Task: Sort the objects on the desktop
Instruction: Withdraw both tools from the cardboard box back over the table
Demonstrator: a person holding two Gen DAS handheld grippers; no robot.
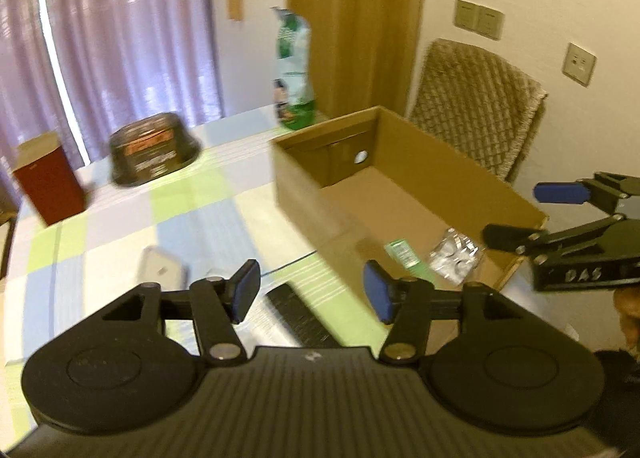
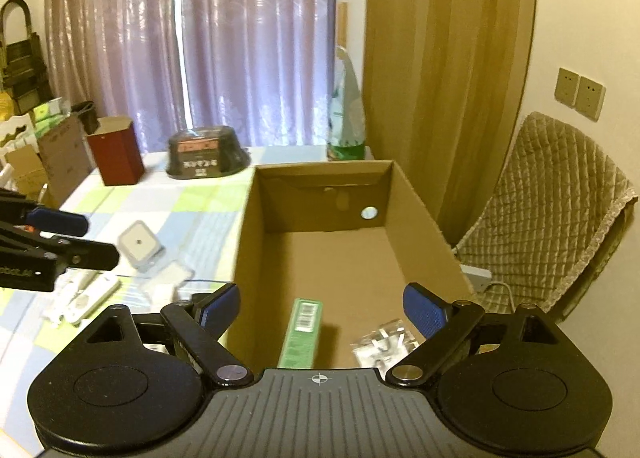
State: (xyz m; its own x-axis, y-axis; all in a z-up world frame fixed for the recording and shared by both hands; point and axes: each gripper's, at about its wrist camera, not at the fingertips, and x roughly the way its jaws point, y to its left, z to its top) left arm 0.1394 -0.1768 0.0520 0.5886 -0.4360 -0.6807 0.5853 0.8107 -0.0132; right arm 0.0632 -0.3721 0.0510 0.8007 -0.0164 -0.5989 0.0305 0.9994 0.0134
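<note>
Right gripper (image 2: 322, 308) hangs wide open over the cardboard box (image 2: 424, 214), green carton (image 2: 303, 332) and blister pack (image 2: 386, 342) inside. Left gripper (image 1: 311, 290) (also spread wide, empty) hovers left of it.

Both wrist views share box (image 1: 420, 194).

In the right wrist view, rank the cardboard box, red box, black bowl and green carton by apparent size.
1. cardboard box, clearly largest.
2. black bowl and red box: look about alike, so unranked.
3. green carton, smallest, though nearest the camera.

Mauve curtains (image 2: 192, 42) glow with daylight; a quilted chair (image 2: 552, 218) stands by the cream wall (image 2: 580, 10).
</note>
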